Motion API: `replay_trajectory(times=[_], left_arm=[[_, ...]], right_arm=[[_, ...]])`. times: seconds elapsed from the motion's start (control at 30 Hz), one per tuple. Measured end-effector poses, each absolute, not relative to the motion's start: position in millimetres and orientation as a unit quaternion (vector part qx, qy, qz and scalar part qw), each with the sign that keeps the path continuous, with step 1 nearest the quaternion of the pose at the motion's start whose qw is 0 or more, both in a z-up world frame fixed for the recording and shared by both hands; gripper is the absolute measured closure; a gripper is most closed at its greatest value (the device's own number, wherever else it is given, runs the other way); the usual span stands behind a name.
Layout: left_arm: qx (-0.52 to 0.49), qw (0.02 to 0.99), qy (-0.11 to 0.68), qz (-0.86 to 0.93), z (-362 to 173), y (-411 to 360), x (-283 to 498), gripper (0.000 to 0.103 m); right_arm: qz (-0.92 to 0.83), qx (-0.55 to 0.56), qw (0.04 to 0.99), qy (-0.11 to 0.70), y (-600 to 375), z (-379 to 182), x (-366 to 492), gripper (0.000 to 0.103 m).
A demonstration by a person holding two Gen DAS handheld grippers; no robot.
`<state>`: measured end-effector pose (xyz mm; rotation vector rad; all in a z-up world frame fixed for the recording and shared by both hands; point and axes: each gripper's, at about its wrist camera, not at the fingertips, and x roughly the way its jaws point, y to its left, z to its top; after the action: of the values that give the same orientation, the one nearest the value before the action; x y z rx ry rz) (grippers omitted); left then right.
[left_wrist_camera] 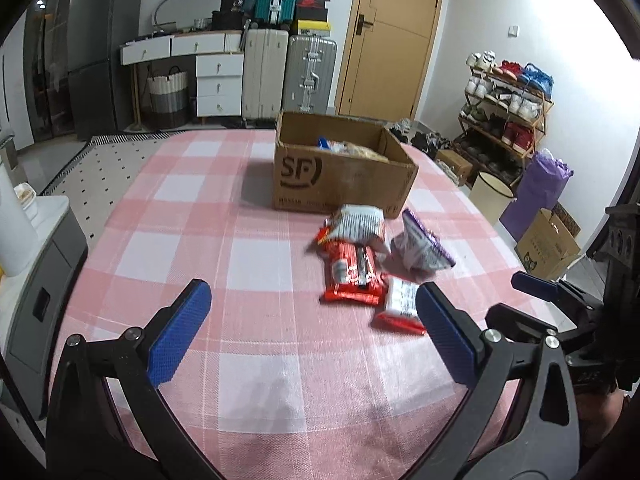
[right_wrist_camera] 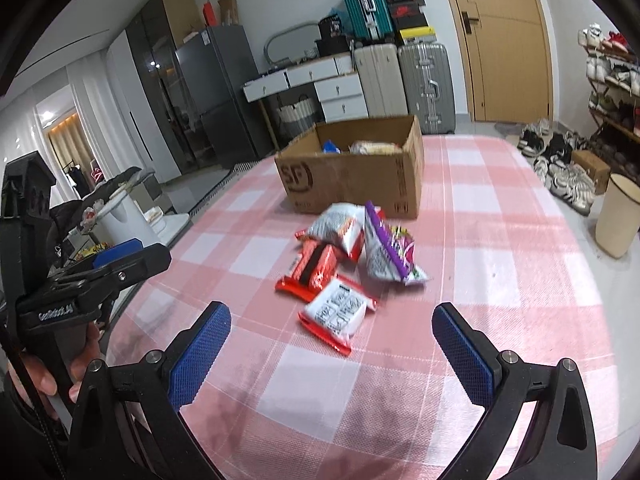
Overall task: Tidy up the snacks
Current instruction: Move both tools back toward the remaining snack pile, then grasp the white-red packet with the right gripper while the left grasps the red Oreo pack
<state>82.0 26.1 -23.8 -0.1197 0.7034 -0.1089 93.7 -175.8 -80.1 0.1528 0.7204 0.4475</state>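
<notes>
Some snacks already lie in the cardboard box [right_wrist_camera: 352,176] at upper centre; four packets [right_wrist_camera: 344,264] wait mid-frame on the table; left gripper [left_wrist_camera: 312,300] and right gripper [right_wrist_camera: 332,324] gape wide, empty

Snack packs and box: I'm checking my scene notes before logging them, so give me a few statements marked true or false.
1. Both grippers, left and right, are open and empty. True.
2. The box is empty. False: snacks already lie inside.
3. Four packs lie on the tablecloth in front of the box. True.
4. The purple pack is in the box. False: it lies on the cloth beside the red pack.
</notes>
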Motion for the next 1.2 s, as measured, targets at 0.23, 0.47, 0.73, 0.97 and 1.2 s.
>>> replay_trajectory(times=[0.23,0.47,0.73,0.97,1.2], left_arm=[[-0.07,0.925,0.368,-0.059,-58.0,27.4,97.6,0.001],[-0.074,0.92,0.38,-0.06,-79.9,31.0,109.8,0.001],[-0.081,0.914,0.393,-0.058,-98.6,36.2,117.1,0.001],[-0.09,0.909,0.404,-0.049,-111.4,44.7,124.7,0.001],[-0.095,0.906,0.411,-0.044,-118.5,47.8,127.3,0.001]], right_arm=[[0.219,0.075,0.896,0.38,-169.3,-110.2,116.4,0.001],[0.231,0.073,0.883,0.403,-159.1,-133.8,141.9,0.001],[0.238,0.067,0.872,0.423,-143.2,-150.0,170.0,0.001],[0.245,0.048,0.86,0.444,-128.5,-163.1,182.7,0.016],[0.227,0.01,0.869,0.439,-115.3,-162.9,188.1,0.033]])
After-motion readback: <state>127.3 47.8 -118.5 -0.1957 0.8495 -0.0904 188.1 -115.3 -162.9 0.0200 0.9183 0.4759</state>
